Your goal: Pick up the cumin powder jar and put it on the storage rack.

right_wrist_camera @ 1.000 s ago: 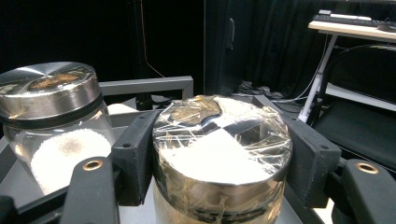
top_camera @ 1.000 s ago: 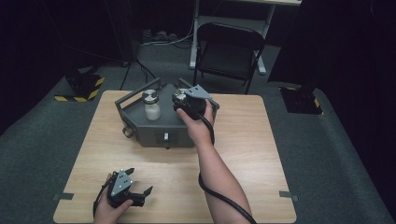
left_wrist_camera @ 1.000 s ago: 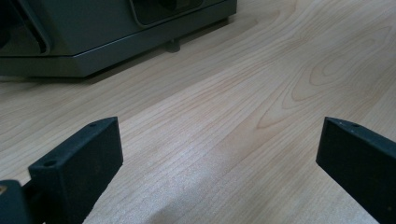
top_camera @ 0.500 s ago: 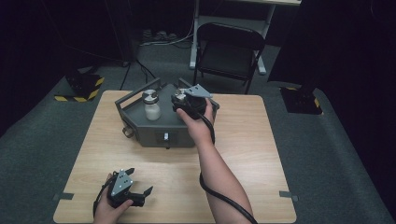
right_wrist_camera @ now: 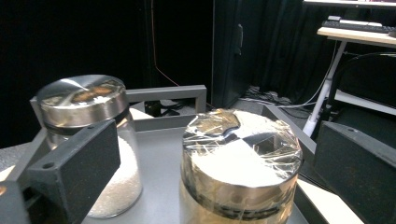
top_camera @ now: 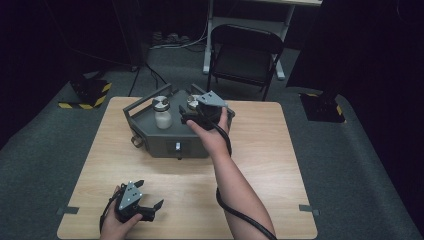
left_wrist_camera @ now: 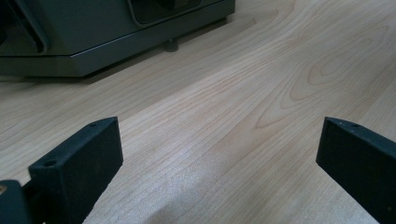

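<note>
A light wooden table (top_camera: 280, 165) carries a dark grey metal tray with raised rails (top_camera: 150, 137), which sits near the far edge, a bit left of the middle. Two glass jars with shiny metal lids stand inside the tray. The jar with white grains (top_camera: 162, 113) stands on the left part of the tray. The jar with the scratched shiny lid (right_wrist_camera: 240, 158) stands just beside it, on the right part. The right gripper (top_camera: 197, 116) is held by a hand over the right part of the tray. Its two black jaws have just been opening and now stand wide, one on each side of the scratched-lid jar, and the pads do not press on it. In the right gripper view the jar sits between the jaws, with a gap on both sides. The left gripper (top_camera: 145, 205) rests on the table near the front left corner, well apart from the tray. Its jaws stand wide too, with only bare wood between them.
</note>
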The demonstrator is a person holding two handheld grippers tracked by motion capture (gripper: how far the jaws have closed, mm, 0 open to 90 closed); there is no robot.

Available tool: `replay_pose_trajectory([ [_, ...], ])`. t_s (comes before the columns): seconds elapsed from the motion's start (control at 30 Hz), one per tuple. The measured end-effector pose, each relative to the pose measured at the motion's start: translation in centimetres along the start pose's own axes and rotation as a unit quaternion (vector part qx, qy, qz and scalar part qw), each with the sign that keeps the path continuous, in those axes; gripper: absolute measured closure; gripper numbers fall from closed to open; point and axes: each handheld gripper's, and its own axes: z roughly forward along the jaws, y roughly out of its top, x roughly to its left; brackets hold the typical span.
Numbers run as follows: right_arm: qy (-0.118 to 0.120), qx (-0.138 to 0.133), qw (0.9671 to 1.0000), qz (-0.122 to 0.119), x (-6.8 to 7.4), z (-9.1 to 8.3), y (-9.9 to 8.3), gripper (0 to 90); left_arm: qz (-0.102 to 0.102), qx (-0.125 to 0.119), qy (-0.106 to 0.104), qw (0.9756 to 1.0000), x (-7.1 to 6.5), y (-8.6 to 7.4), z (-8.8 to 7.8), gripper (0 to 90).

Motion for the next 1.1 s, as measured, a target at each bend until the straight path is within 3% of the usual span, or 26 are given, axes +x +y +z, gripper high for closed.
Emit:
replay_pose_trajectory([
  [0.43,0.000,-0.004,1.0000,0.001,0.2,-2.0,-0.3,0.4,0.004,-0.002,0.001,1.0000,0.0,-0.1,0.0,0.9],
  [1.1,0.009,-0.014,0.9998,-0.010,0.5,-5.9,-3.2,0.4,0.005,-0.001,-0.001,1.0000,0.0,0.0,0.0,0.9],
])
